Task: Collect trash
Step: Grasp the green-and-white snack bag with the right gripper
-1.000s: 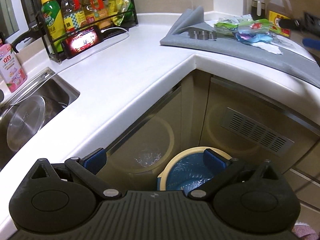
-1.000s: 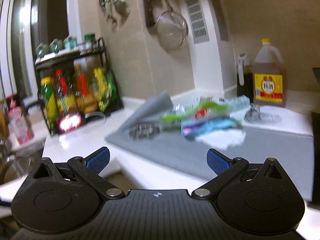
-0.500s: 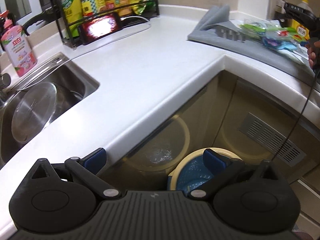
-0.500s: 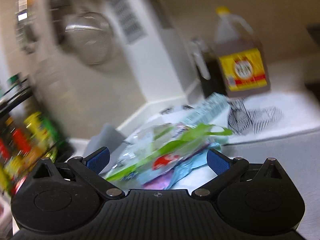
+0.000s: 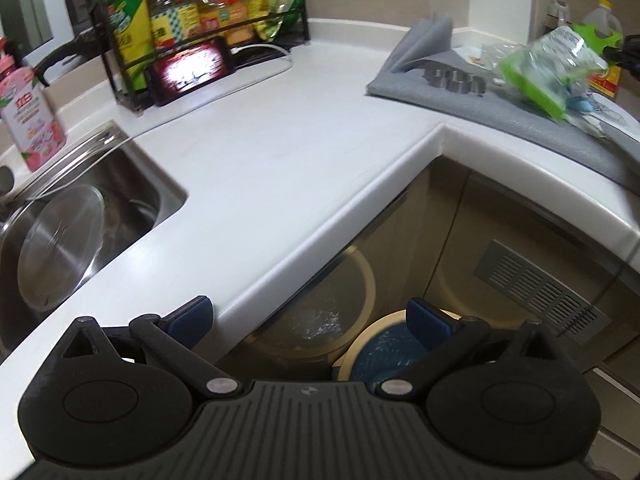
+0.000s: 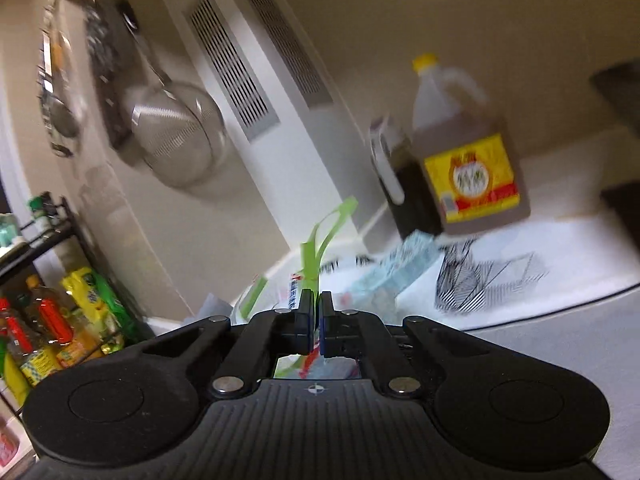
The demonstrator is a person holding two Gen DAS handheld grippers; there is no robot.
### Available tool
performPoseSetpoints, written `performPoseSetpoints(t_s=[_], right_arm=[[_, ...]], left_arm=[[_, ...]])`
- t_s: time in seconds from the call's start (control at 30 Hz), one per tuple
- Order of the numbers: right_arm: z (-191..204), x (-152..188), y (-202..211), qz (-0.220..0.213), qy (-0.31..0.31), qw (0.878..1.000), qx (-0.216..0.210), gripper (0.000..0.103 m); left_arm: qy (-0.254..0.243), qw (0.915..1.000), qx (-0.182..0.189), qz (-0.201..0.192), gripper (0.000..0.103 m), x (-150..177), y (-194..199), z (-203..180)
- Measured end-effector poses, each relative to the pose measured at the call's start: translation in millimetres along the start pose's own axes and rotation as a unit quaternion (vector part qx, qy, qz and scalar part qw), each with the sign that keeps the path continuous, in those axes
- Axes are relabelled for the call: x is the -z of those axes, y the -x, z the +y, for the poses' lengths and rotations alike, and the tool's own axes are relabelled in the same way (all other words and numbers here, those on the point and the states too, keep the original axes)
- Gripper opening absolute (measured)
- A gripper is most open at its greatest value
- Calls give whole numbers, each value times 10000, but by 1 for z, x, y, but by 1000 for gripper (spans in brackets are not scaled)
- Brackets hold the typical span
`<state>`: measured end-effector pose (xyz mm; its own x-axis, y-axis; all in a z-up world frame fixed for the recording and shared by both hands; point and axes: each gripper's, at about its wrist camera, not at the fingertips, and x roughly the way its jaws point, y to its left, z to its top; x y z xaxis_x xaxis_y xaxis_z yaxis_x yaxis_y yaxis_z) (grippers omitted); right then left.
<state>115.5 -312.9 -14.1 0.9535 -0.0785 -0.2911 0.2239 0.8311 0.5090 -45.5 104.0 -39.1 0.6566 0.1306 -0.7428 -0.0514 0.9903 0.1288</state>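
My right gripper (image 6: 315,300) is shut on a green-and-clear plastic bag (image 6: 320,240); a green strip of it sticks up between the pads. In the left wrist view that bag (image 5: 548,68) hangs lifted above the grey mat (image 5: 500,112), with more wrappers (image 5: 584,108) lying under it. My left gripper (image 5: 308,316) is open and holds nothing. It hovers over the counter edge, above a round bin with a blue liner (image 5: 380,356) on the floor.
A steel sink (image 5: 120,200) holding a round lid lies at the left, with a pink bottle (image 5: 28,120) beside it. A black rack of bottles (image 5: 192,12) and a lit phone (image 5: 192,70) stand at the back. An oil jug (image 6: 464,152) and a dark bottle (image 6: 404,184) stand behind the trash.
My right gripper went from wide open to shut on the green plastic bag, rolling as it closed in. In the left wrist view the bag has risen off the mat.
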Motion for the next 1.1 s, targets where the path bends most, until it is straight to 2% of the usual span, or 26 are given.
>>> performPoseSetpoints(t_s=[0.13, 0.2, 0.3, 0.4, 0.43, 0.47, 0.53, 0.63, 0.73, 0.8, 0.87, 0.97, 1.07, 1.1], right_arm=[[-15, -8, 36, 16, 122, 9998, -156, 3], [-21, -11, 47, -9, 318, 9995, 15, 3], [-26, -16, 48, 22, 791, 9937, 799, 3], [-36, -18, 37, 149, 954, 9853, 1407, 9], [-40, -18, 35, 215, 832, 9858, 1441, 24], [-44, -18, 33, 266, 633, 9873, 1430, 60], [-47, -13, 34, 244, 252, 9898, 1381, 101], [-41, -2, 31, 327, 69, 9929, 1146, 101], [-30, 12, 30, 416, -215, 9888, 1415, 101], [-23, 27, 37, 291, -599, 9838, 1665, 101], [-18, 40, 38, 278, -905, 9817, 1653, 102], [-8, 46, 20, 419, -954, 9792, 1742, 102], [-1, 47, 3, 14, -790, 9742, 2114, 103], [1, 48, -7, 121, -678, 9709, 2293, 103]], left_arm=[[-142, 9998, 100, -76, 103, -5, 1, -13], [-220, 9996, 137, -90, 103, -6, 1, -19], [-305, 9993, 180, -118, 103, -7, 1, -26], [-377, 9990, 199, -150, 103, -7, 3, -30], [-394, 9989, 196, -156, 103, -7, 4, -31], [-404, 9989, 190, -157, 103, -6, 4, -32], [-408, 9989, 170, -130, 103, -6, 2, -32], [-411, 9990, 156, -77, 103, -6, 0, -31], [-432, 9989, 178, -91, 103, -6, 0, -32], [-440, 9988, 201, -100, 103, -6, 1, -32], [-460, 9987, 214, -86, 103, -6, 1, -33], [-509, 9985, 197, -76, 103, -7, 1, -35], [-446, 9985, 279, -113, 103, -12, 3, -38], [-425, 9985, 318, -120, 103, -13, 4, -39]])
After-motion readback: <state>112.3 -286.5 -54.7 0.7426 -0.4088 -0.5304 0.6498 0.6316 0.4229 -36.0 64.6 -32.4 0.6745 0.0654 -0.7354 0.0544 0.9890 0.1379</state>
